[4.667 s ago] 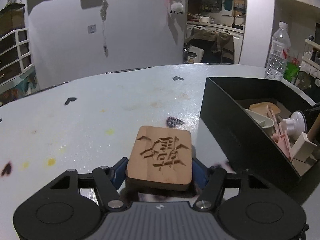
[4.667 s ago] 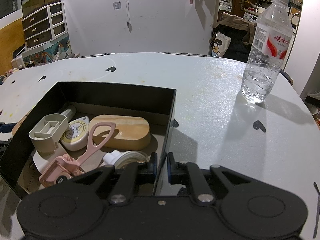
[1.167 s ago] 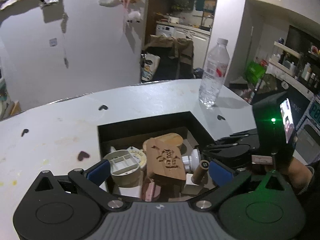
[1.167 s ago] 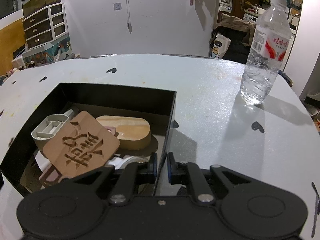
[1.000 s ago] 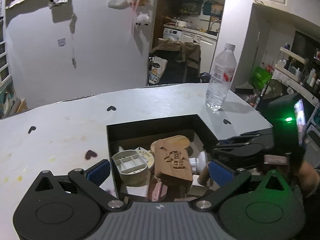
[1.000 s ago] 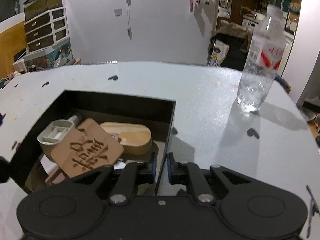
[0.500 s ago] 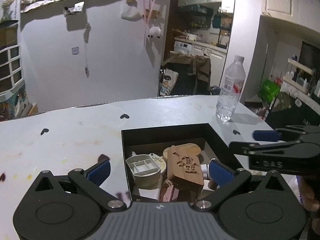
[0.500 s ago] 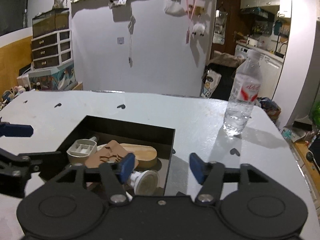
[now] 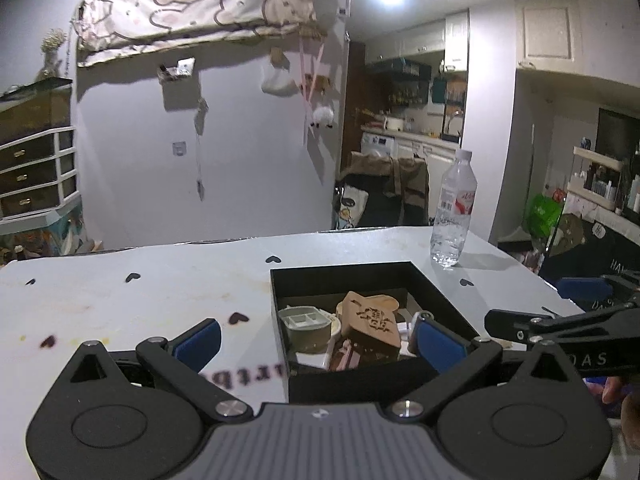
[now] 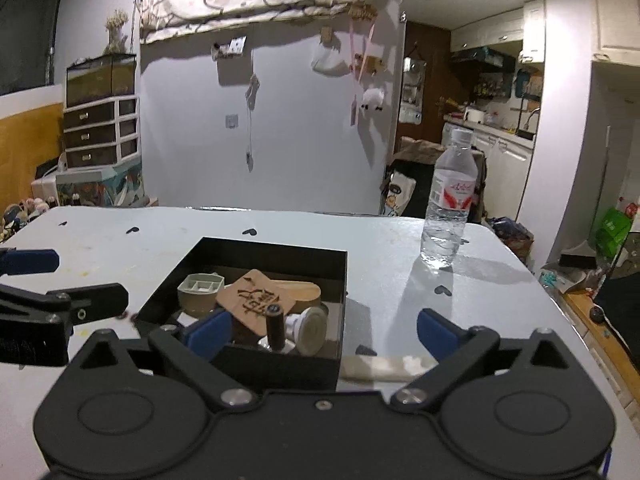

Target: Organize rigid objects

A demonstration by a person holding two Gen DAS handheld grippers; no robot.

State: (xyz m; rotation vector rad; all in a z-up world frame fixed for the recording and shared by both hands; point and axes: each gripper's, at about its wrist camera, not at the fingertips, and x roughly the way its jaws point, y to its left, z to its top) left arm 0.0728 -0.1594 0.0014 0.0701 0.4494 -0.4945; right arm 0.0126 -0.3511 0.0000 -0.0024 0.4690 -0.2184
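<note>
With the carved wooden block (image 9: 374,319) lying in the black box (image 9: 362,376) | left gripper (image 9: 316,338) jaws wide, empty | right gripper (image 10: 324,330) jaws opening, empty | white strip (image 10: 384,367) left on desk (image 10: 460,288).

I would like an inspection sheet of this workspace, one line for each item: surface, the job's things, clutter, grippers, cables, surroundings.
Surface: white table with dark heart-shaped marks and yellowish stains.
Job's things: black box holds a carved wooden block, a grey divided container, a rounded wooden piece, a white knob and a dark cylinder, piled together.
Clutter: water bottle upright beyond the box; a pale flat strip on the table beside the box.
Grippers: left gripper open, nothing held; right gripper opening, nothing between its jaws.
Cables: nothing seen.
Surroundings: white wall with hanging items, drawer unit, kitchen behind.
</note>
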